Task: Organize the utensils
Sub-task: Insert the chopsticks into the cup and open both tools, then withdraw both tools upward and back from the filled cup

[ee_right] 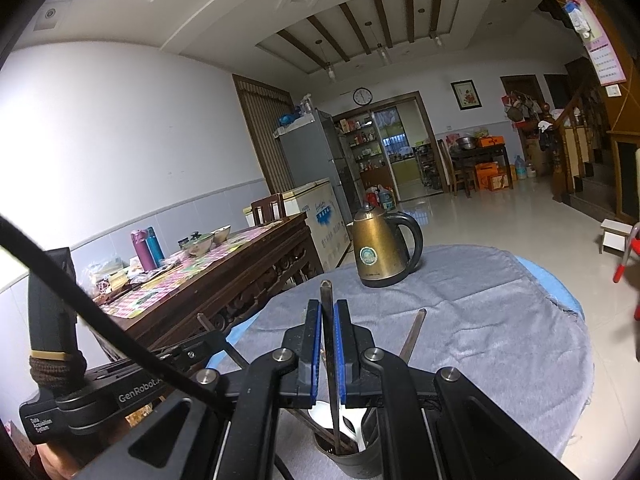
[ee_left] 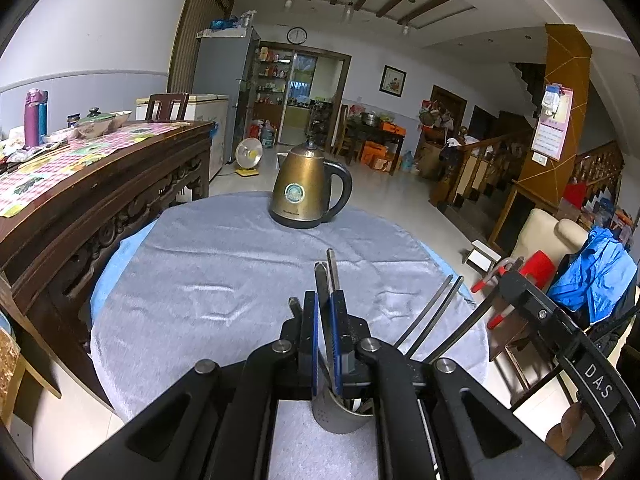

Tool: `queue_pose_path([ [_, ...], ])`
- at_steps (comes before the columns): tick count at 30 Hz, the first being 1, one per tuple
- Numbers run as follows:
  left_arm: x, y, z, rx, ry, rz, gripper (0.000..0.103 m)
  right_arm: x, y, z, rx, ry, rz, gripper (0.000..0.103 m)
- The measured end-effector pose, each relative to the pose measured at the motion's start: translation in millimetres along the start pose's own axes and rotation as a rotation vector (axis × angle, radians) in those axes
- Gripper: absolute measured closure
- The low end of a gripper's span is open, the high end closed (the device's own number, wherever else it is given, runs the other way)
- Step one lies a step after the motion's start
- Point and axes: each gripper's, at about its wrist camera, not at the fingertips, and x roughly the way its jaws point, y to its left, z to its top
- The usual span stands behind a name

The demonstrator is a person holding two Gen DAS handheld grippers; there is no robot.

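The left gripper (ee_left: 325, 322) is clamped, blue pads tight, on a slim dark metal utensil handle (ee_left: 322, 280) whose long axis runs toward twelve o'clock, its lower end down in the grey perforated cylindrical holder (ee_left: 334, 416). The right gripper (ee_right: 329, 332) is likewise closed on a flat dark utensil shaft (ee_right: 326, 300), upright over that same holder (ee_right: 352, 462) on the soft grey cloth (ee_right: 480, 320), with the brassy kettle (ee_right: 380, 252) at one o'clock.

right hand-held gripper (ee_right: 328, 344) clamping utensil (ee_right: 329, 320) above holder (ee_right: 352, 460)

Black grippers, blue-padded fingers (ee_left: 335, 320), silver screws
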Motion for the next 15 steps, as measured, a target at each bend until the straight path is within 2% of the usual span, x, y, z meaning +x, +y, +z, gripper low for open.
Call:
queue_pose_path([
  [15,7,9,-7,-0.019,0.036,0.006,0.096,8,-1,-14,-0.004,0.049,-0.013,0.096],
])
